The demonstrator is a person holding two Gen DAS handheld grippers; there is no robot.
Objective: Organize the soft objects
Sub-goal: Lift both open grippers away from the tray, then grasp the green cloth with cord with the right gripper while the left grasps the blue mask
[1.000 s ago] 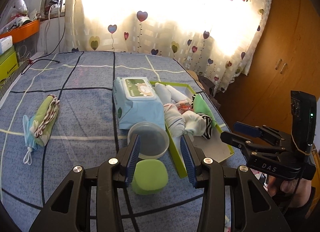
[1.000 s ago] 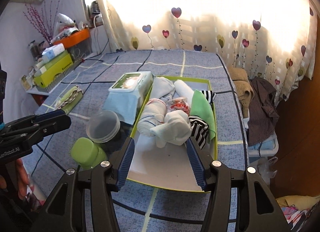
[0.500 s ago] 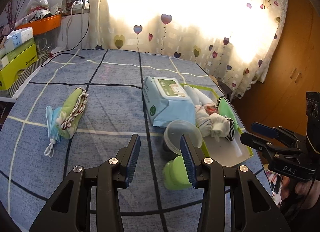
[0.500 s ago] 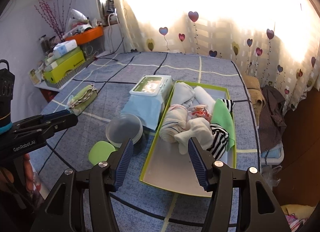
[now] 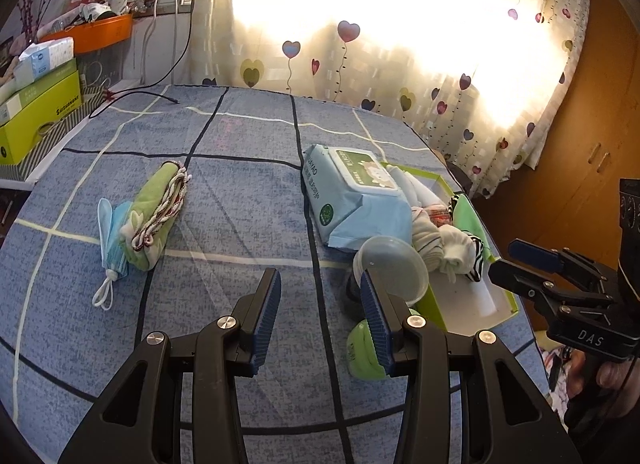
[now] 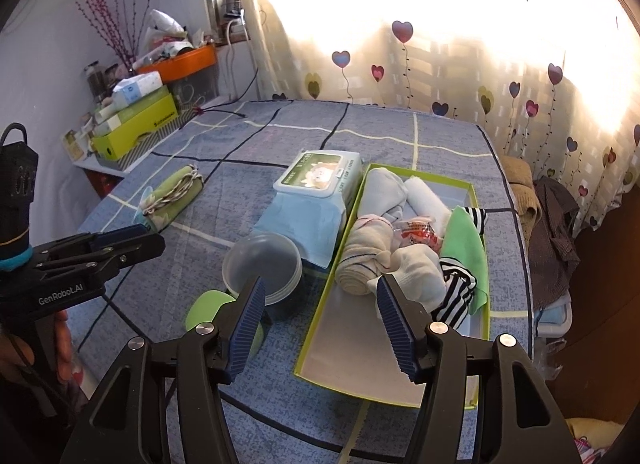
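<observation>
Left hand-held gripper (image 5: pixel 318 314) spread and empty above blue checked bed (image 5: pixel 240 208), facing soft, light, floppy folded green cloth bundle (image 5: pixel 154 216) lying well left of green-rimmed box (image 5: pixel 506 300); best pinched mid-fold.

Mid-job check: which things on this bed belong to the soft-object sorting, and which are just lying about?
Job:
- green-rimmed tray of rolled socks and cloths
- folded green cloth bundle
- blue face mask
- pale blue wet-wipes pack
- green sponge block

Lying about:
- clear round plastic tub
- black cable
- yellow-green cardboard box
</observation>
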